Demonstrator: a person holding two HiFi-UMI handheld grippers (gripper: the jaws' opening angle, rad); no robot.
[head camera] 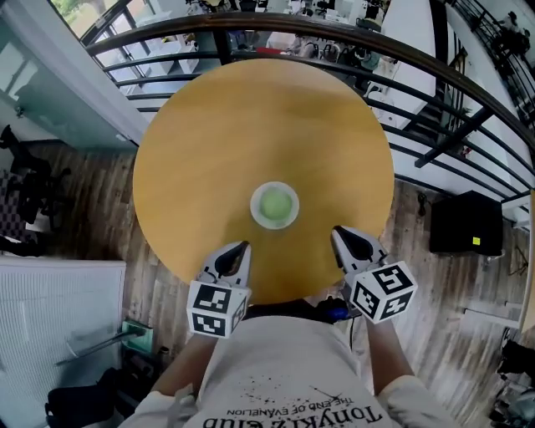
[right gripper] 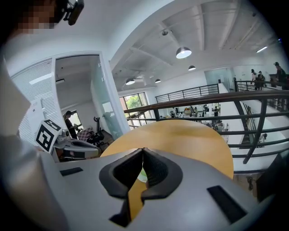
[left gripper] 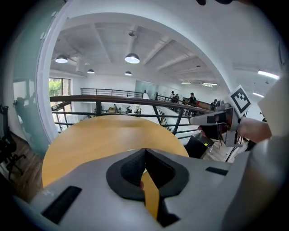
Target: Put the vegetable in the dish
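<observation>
In the head view, a round wooden table (head camera: 209, 159) filled the middle of the frame. A dark railing (head camera: 251, 25) curved behind it at the top. A small white dish (head camera: 254, 209) stood a little below the centre of the table, and a pale green round vegetable (head camera: 275, 203) lay inside it. The left gripper (head camera: 244, 246) was at the lower left of the dish, over the near edge of the table, and the right gripper (head camera: 337, 231) was at the lower right. Both were apart from the dish and pointed toward the top of the frame. Each one carried a marker cube (head camera: 217, 308) at its lower end. Wooden floor (head camera: 100, 209) showed around the table.

In the left gripper view, the two dark jaws were pressed together and their tips met in the middle of the frame. Nothing was between them. The table top lay behind them, and the right gripper with its cube showed at the right edge, held by a hand (left gripper: 255, 131).

In the right gripper view, the jaws were also pressed together at the tips and pinched nothing. Through the narrow gap under the tips a small piece of the dish with green in it could be seen. The left gripper with its cube showed at the left edge.
</observation>
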